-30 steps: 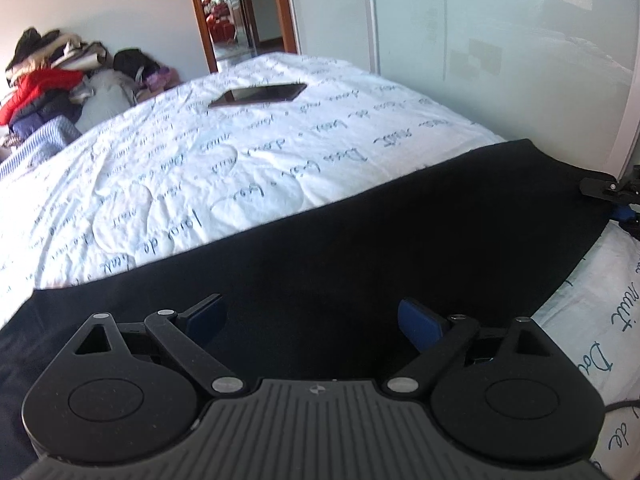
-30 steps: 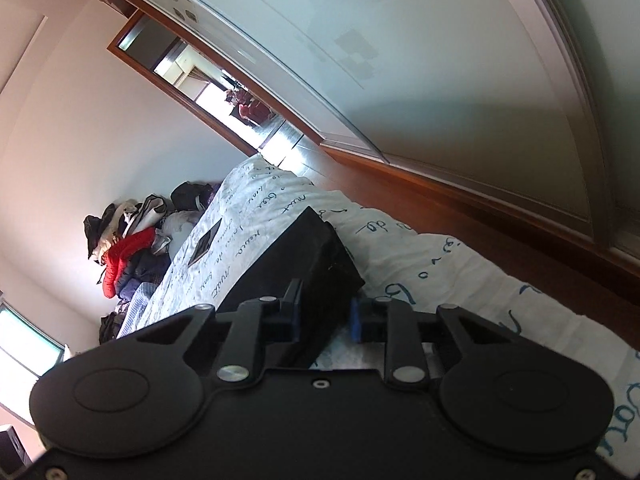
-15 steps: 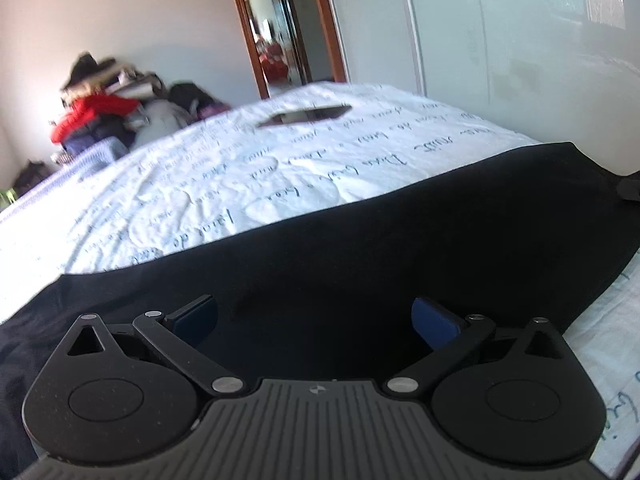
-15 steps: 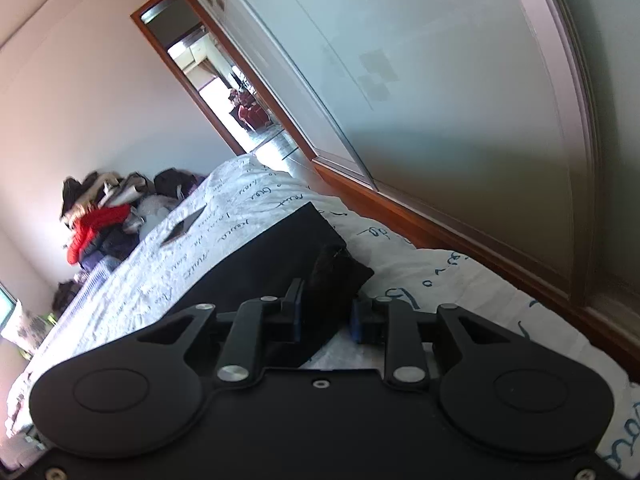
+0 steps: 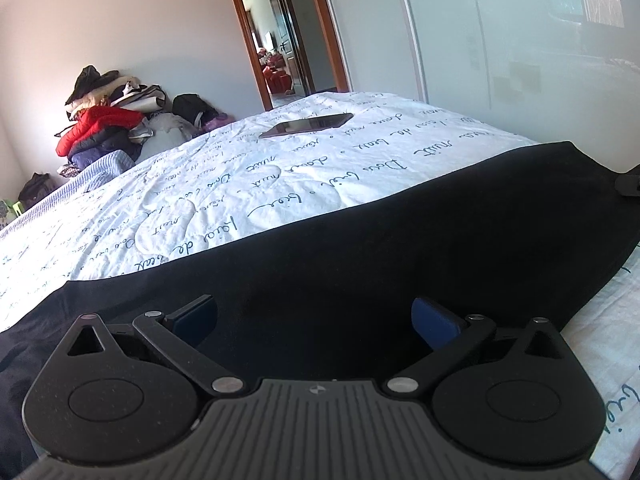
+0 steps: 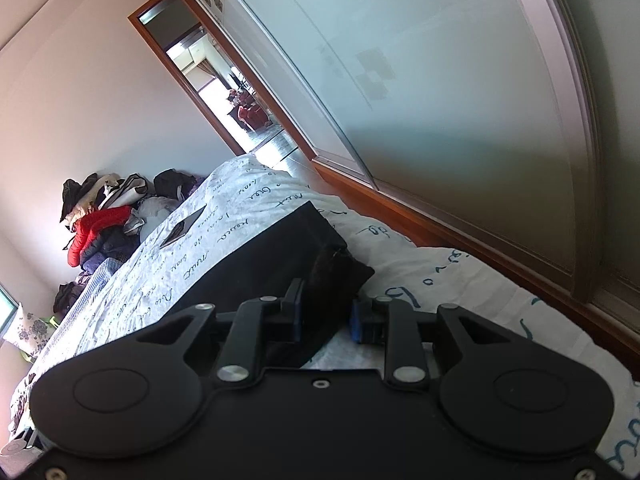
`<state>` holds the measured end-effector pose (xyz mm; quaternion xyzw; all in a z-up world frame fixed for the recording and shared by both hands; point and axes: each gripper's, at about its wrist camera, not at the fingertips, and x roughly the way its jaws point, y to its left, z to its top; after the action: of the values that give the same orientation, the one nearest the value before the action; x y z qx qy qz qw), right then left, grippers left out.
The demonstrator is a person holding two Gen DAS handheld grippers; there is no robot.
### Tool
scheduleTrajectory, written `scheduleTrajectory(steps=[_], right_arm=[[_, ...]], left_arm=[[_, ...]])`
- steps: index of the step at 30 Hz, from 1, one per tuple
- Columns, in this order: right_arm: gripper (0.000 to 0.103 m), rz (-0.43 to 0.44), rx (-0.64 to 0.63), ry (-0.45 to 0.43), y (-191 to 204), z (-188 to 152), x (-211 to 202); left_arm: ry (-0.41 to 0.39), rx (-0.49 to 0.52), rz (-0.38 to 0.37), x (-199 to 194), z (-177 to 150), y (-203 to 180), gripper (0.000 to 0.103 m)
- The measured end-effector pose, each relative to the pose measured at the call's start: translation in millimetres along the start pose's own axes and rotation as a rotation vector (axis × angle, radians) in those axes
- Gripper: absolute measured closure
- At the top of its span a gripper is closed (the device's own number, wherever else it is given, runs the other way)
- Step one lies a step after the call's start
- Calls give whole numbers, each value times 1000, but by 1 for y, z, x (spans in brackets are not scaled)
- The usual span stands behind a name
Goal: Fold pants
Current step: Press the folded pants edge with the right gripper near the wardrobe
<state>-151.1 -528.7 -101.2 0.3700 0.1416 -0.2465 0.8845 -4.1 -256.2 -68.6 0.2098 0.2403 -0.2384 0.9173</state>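
Observation:
Black pants (image 5: 400, 232) lie stretched across the near part of a white bed (image 5: 280, 176) printed with blue script. My left gripper (image 5: 314, 312) hovers low over the middle of the dark cloth. Its blue pads are spread wide and grip nothing. In the right wrist view, my right gripper (image 6: 326, 312) is shut on a bunched end of the pants (image 6: 272, 256), near the bed's right edge. A dark fold of cloth stands up between its pads. A black part of the right gripper (image 5: 630, 184) shows at the far right of the left wrist view.
A dark flat tablet (image 5: 308, 124) lies on the far part of the bed. A heap of clothes (image 5: 104, 124) is piled against the wall at the back left. Frosted sliding doors (image 5: 500, 40) run along the right side, and an open doorway (image 5: 276, 40) lies beyond.
The left gripper has sunk closer to the pants and tipped up, and its jaws have spread a little wider. The right wrist view has rolled, with the grip on the cloth unchanged.

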Motion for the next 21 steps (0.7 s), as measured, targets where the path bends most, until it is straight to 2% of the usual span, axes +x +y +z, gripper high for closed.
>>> scheduleTrajectory(steps=[5, 10, 14, 17, 19, 21], right_arm=[[79, 2, 5, 1, 0, 0, -1], [79, -17, -15, -3, 2, -1, 0], [79, -42, -37, -6, 6, -1, -1], [79, -23, 0, -11, 0, -1, -3], [79, -12, 25, -16, -4, -1, -4], [78, -21, 37, -29, -3, -2, -6]], left_arm=[[1, -7, -11, 0, -1, 1, 1], [-3, -40, -70, -4, -5, 10, 1], [4, -132, -99, -5, -3, 25, 5], [22, -250, -100, -2, 5, 42, 5], [80, -301, -118, 8, 11, 47, 5], [181, -263, -148, 22, 16, 38, 3]])
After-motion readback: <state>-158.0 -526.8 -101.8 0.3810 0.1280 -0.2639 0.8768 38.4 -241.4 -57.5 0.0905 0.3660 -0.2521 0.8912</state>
